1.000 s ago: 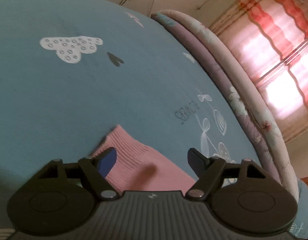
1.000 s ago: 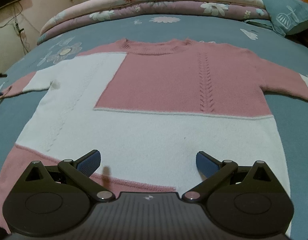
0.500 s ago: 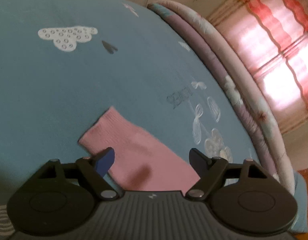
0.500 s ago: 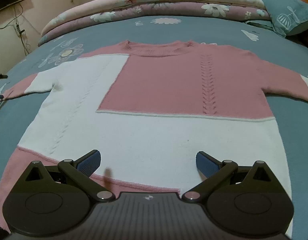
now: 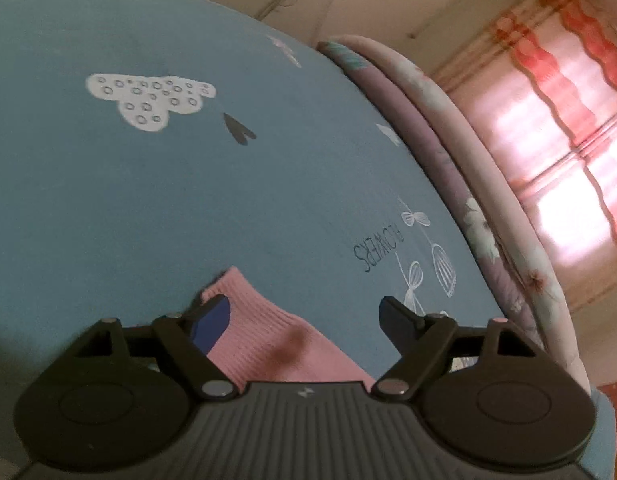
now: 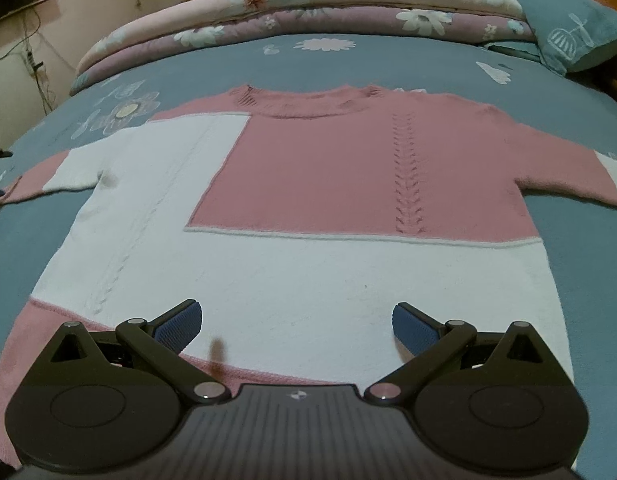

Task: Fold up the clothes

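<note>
— Where are they with it?

— Barely begun, I'd say. The sweater lies flat and unfolded on the bed, collar at the far side. The left gripper hangs wide open over the pink sleeve cuff, nothing pinched.

— And the other?

— The right gripper hovers open above the near hem. Next the left must drop and close on that cuff.

— Anything changed?

— Half a second back the cuff showed whole; now the left finger covers its corner.

— We see a knitted sweater, soft, ribbed at the cuff.
— And under it the bedsheet, smooth matt printed cloth; our gripper fingers look matt plastic.
</note>
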A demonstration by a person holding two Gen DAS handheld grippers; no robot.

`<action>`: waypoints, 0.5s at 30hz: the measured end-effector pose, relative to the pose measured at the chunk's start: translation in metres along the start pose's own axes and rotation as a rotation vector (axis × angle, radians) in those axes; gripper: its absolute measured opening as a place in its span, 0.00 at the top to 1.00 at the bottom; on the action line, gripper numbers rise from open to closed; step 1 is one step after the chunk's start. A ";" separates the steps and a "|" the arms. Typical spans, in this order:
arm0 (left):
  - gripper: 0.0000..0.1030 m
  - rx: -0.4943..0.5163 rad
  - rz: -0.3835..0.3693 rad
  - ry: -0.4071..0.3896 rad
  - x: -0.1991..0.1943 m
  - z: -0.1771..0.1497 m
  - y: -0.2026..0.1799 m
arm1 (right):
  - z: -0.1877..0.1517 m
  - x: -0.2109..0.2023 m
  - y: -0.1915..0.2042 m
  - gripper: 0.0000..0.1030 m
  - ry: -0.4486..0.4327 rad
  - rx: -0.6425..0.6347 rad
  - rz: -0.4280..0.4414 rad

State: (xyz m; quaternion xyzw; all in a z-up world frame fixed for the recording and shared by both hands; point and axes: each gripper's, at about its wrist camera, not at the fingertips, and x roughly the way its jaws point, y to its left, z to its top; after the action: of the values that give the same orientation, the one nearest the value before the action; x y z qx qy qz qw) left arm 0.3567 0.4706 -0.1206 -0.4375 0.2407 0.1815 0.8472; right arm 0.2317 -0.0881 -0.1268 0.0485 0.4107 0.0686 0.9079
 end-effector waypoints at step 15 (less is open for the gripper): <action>0.18 0.252 -0.557 0.619 0.004 -0.181 -0.148 | -0.002 -0.024 0.016 0.00 -0.029 -0.035 0.036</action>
State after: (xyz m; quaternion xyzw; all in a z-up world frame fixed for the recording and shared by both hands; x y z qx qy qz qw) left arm 0.3913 0.2394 -0.1165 -0.4127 0.3765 -0.2244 0.7985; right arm 0.2132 -0.0766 -0.1079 0.0409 0.3953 0.0916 0.9131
